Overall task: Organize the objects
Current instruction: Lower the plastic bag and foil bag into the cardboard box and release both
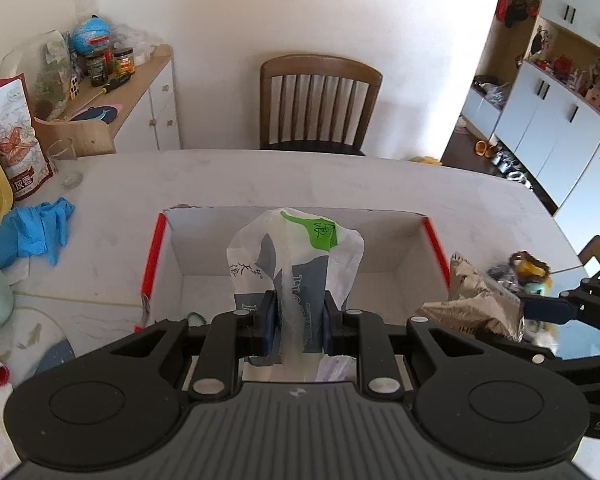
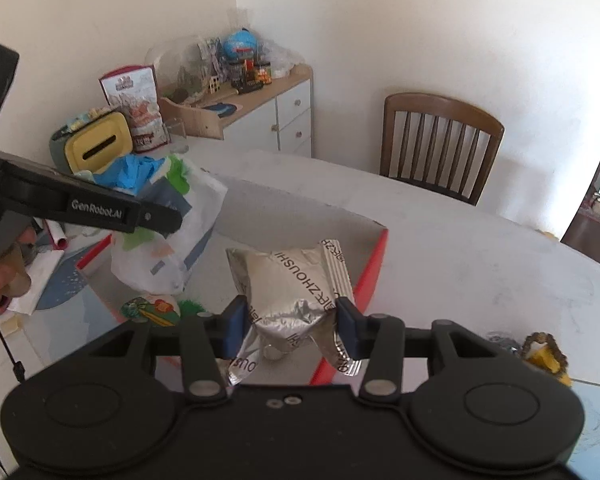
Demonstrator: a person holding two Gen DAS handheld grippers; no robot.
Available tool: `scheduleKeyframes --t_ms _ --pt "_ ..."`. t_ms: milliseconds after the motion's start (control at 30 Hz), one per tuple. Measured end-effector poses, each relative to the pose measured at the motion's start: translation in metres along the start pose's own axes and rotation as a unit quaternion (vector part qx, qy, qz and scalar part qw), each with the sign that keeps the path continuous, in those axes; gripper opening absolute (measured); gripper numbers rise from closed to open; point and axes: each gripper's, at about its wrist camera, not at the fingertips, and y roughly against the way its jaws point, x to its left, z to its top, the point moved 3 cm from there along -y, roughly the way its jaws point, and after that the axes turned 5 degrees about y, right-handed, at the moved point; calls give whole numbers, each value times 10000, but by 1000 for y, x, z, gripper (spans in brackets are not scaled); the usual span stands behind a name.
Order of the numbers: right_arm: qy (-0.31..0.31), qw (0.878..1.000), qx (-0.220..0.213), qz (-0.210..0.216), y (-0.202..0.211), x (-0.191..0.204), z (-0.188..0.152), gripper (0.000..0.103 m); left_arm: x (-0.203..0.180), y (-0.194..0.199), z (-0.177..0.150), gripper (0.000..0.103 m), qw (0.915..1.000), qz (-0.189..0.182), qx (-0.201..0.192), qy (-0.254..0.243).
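the left gripper (image 1: 299, 322) has its jaws clamped on a thin white plastic bag (image 1: 296, 256) printed in green and slate blue; the bag rises limp and creased between the blue pads and hangs over the open cardboard box (image 1: 204, 248). the right gripper (image 2: 291, 326) has its jaws pressed against both sides of a crinkled silver foil packet (image 2: 290, 280) with black lettering, puffy in the middle and flat and ribbed along its sealed edge. the packet sits above the box's near red-edged wall (image 2: 370, 276), just beside the plastic bag. the box is shallow and rectangular, plain white inside with red trim on its side rims, and it rests on the pale matte table (image 1: 340, 176). to the left on the table lie crumpled blue gloves (image 1: 36, 230), a yellow tissue box (image 2: 100, 148) and a printed snack bag (image 1: 10, 136). to the right a small yellow object (image 2: 546, 356) lies on the table. beyond the far edge stands a wooden slat-back chair (image 1: 320, 104) against a white wall, and a cluttered sideboard (image 1: 140, 92) stands in the corner.
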Motion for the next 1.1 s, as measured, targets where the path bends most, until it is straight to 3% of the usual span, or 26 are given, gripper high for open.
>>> scheduleKeyframes --t_ms 533,1100 --pt "540 9962 681 -32 -91 47 6 46 27 -79 2 21 9966 361 724 -170" --pt "546 9936 985 -9 -116 56 -1 48 19 -115 -8 21 9896 442 1266 -515"
